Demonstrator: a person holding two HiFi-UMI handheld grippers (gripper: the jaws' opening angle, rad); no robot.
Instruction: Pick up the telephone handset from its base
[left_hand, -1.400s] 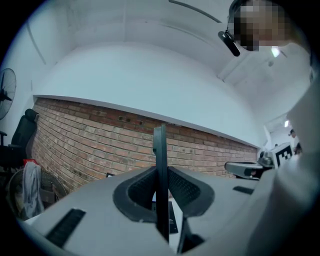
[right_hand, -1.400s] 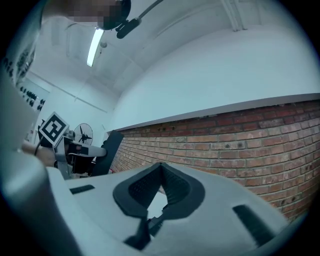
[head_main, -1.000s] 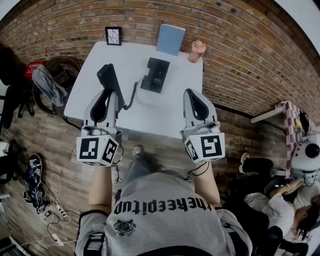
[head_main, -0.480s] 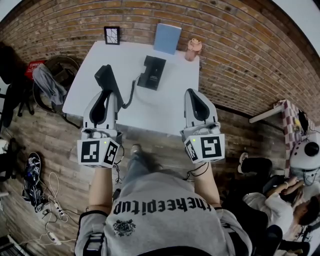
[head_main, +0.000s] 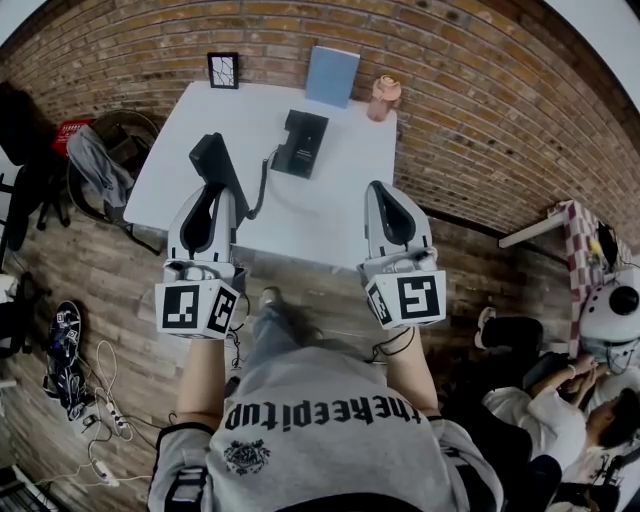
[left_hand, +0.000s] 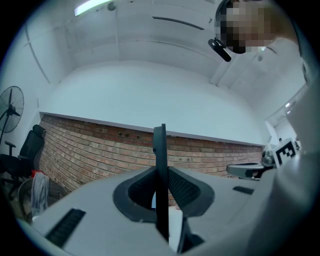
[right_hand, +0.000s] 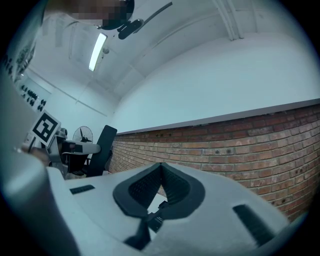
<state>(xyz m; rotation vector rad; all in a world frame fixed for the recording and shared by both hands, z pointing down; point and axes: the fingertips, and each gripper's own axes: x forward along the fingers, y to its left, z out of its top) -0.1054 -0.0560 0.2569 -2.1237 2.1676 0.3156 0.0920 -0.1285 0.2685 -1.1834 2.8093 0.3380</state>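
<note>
Black and slim, the telephone handset (head_main: 217, 166) sits clamped between the jaws of the left gripper (head_main: 212, 190). It sticks out forward past the fingertips, and in the left gripper view it appears edge-on as a thin dark blade (left_hand: 160, 150) pinched upright between the two ribbed pads (left_hand: 182, 187). The handset is off its cradle. The telephone base (head_main: 300, 143) lies ahead of that gripper and to its right on the white table (head_main: 330, 215), clearly apart from the handset. A coiled cord (head_main: 263, 185) runs from the gripped end across to the base. The right gripper (head_main: 383, 192) hovers beside the left one over the near table edge, and the base is ahead and to its left. The right gripper view shows its jaws (right_hand: 161, 166) pressed together at the tips with nothing between them. Beyond both tools, along the far table edge against the brick wall (head_main: 470, 110), stand a small picture frame (head_main: 224, 70), a blue book (head_main: 332, 76) and a pinkish cup (head_main: 385, 97).
</note>
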